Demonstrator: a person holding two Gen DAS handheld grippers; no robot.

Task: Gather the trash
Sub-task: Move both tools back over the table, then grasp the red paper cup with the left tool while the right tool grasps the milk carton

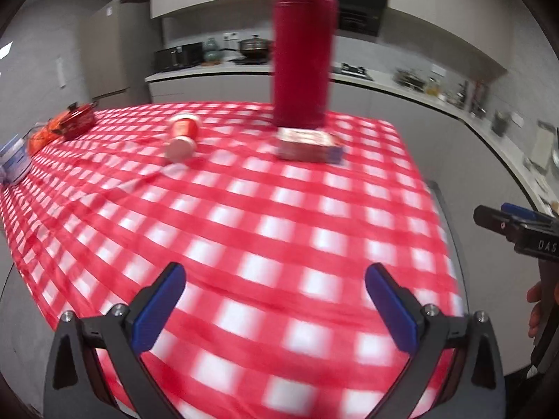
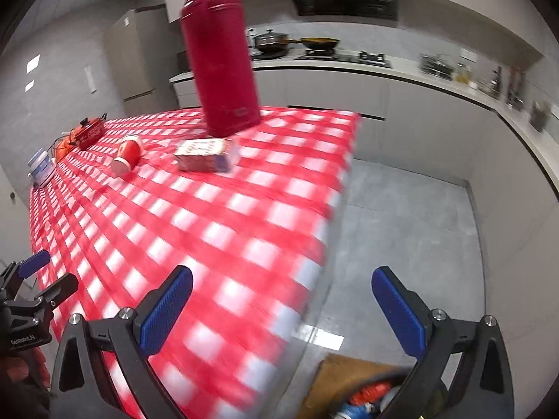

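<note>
Thermos (image 1: 302,49) stands touching carton (image 1: 309,146), cup (image 1: 182,135) beside.

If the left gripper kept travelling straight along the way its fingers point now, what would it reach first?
Most likely the small carton, lying roughly in line with the open left gripper, with the red flask just behind it. Only bare checked tablecloth lies between; depth is uncertain.

Motion blur smears the carton (image 1: 309,146) print; the bin (image 2: 353,387) is cut off below.
</note>
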